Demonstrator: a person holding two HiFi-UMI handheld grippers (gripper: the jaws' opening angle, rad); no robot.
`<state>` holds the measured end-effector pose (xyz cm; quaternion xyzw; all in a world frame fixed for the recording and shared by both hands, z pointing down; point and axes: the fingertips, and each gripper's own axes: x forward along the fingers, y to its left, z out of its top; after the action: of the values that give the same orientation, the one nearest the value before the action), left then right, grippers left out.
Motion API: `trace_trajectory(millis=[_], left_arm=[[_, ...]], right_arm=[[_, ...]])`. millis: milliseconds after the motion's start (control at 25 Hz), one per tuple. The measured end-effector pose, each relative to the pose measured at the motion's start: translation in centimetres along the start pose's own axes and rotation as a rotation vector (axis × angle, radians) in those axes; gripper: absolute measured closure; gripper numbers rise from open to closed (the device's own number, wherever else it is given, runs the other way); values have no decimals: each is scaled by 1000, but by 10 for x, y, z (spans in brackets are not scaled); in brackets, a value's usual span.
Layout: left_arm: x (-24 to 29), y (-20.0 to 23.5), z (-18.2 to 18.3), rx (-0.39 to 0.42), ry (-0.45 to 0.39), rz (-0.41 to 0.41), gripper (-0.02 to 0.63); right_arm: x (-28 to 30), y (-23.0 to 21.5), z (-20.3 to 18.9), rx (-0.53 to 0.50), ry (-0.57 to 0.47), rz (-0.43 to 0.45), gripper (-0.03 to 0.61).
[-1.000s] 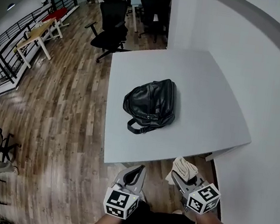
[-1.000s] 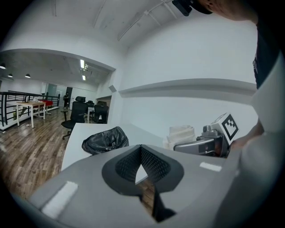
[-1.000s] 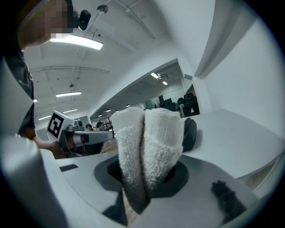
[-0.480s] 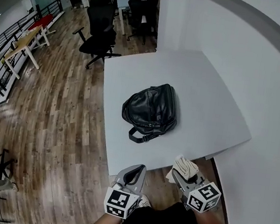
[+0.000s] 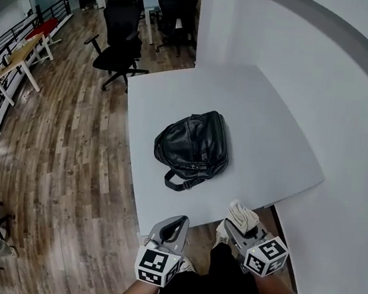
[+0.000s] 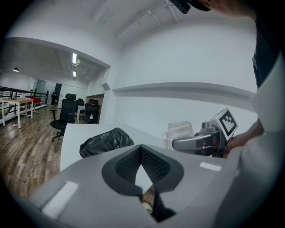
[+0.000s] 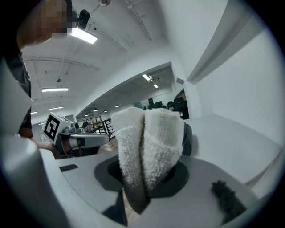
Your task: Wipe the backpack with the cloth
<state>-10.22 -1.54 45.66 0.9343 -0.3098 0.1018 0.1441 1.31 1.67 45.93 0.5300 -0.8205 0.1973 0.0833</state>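
Observation:
A black leather backpack (image 5: 192,147) lies flat on the white table (image 5: 256,112), its strap loop toward the near edge. Both grippers hang short of that edge, close to my body. My right gripper (image 5: 238,225) is shut on a folded white terry cloth (image 5: 243,217), which sticks up between its jaws (image 7: 147,144) and hides most of the backpack (image 7: 187,139) behind it. My left gripper (image 5: 175,222) is shut with nothing in it; past its tips (image 6: 140,148) I see the backpack (image 6: 106,141) and the cloth (image 6: 180,132).
A white wall (image 5: 328,74) with a ledge runs along the table's right side. Wood floor (image 5: 68,155) lies to the left. Black office chairs (image 5: 119,40) and other desks stand beyond the table's far end.
The table's near edge has come closer to both grippers and the whole view has shifted. The grippers keep the same pose, the cloth still held. The backpack has not moved on the table.

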Motion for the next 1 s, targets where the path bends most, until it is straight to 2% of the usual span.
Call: trace_trajectory(millis=[600, 1000], left_arm=[[32, 5, 0, 19, 21, 25, 607], [66, 8, 3, 17, 55, 59, 607]], right_arm=[[17, -44, 12, -4, -14, -2, 477], [35, -92, 19, -12, 2, 9, 477]])
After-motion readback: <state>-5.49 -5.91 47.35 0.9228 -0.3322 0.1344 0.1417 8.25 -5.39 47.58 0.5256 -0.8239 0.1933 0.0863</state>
